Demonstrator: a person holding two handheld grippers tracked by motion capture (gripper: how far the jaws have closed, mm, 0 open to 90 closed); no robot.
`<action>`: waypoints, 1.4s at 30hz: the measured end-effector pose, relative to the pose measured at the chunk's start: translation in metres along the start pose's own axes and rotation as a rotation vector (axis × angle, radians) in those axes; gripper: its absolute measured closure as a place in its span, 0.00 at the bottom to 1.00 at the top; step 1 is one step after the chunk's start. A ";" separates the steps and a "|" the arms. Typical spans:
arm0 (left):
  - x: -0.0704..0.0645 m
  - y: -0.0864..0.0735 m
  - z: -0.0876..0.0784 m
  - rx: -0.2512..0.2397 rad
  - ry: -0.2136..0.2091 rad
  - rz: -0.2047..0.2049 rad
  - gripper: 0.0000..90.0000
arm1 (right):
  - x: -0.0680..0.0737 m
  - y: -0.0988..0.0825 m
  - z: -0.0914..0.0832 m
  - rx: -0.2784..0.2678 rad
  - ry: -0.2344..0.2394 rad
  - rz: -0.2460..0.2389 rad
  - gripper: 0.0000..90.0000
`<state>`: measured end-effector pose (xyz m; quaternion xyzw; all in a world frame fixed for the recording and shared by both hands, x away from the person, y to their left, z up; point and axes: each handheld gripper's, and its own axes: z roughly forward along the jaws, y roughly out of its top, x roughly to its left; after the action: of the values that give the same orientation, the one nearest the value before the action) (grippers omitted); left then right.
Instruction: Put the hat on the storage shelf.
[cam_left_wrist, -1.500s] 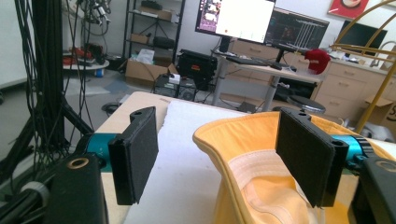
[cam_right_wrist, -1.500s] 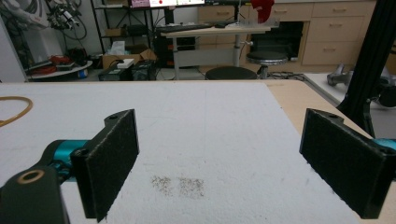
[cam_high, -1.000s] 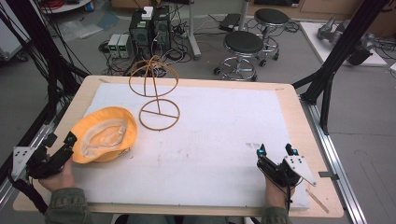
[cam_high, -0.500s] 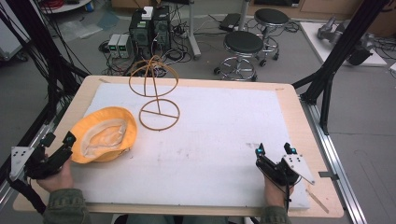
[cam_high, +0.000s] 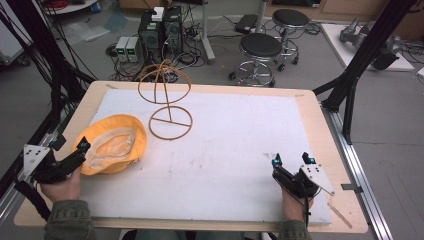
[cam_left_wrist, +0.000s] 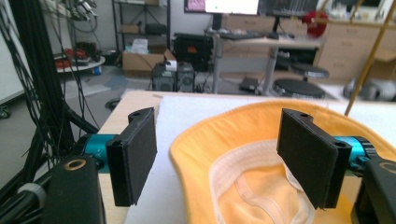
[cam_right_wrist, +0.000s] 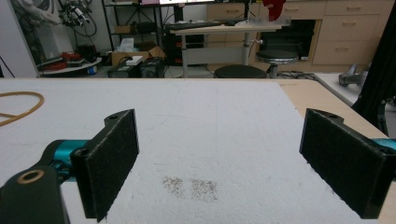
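A yellow bucket hat (cam_high: 112, 150) lies upside down at the table's left, its pale lining facing up. My left gripper (cam_high: 71, 146) stands open at the hat's near-left brim. In the left gripper view the hat (cam_left_wrist: 261, 126) has its brim edge between the jaws of the left gripper (cam_left_wrist: 224, 154), one jaw over the lining and one outside, with no grip on it. A brown wire hat stand (cam_high: 167, 100) stands upright behind the hat. My right gripper (cam_high: 291, 161) rests open near the front right, and between the jaws of the right gripper (cam_right_wrist: 219, 158) there is only bare mat.
A white mat (cam_high: 240, 130) covers most of the wooden table (cam_high: 320, 120). The wire stand's base ring (cam_right_wrist: 18, 107) shows far left in the right gripper view. Black frame posts (cam_high: 360, 65) flank the table; stools (cam_high: 260, 50) and computers stand on the floor beyond.
My left gripper has edged slightly forward and right, up to the hat's brim. The right gripper, hat and stand have stayed where they were.
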<state>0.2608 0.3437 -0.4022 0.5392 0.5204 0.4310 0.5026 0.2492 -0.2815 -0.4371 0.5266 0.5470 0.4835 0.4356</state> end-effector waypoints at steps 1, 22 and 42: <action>-0.001 0.001 0.002 0.011 -0.006 0.001 0.32 | 0.001 0.000 0.000 0.003 0.001 0.004 0.12; 0.020 -0.001 0.025 0.266 -0.018 -0.110 0.34 | 0.005 -0.002 0.003 0.021 0.015 -0.049 0.12; 0.028 -0.012 0.030 0.286 -0.097 -0.233 0.98 | 0.011 -0.003 0.006 0.034 0.026 -0.114 0.12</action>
<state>0.2913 0.3682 -0.4192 0.5614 0.6106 0.2649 0.4917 0.2543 -0.2702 -0.4402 0.4955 0.5897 0.4554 0.4465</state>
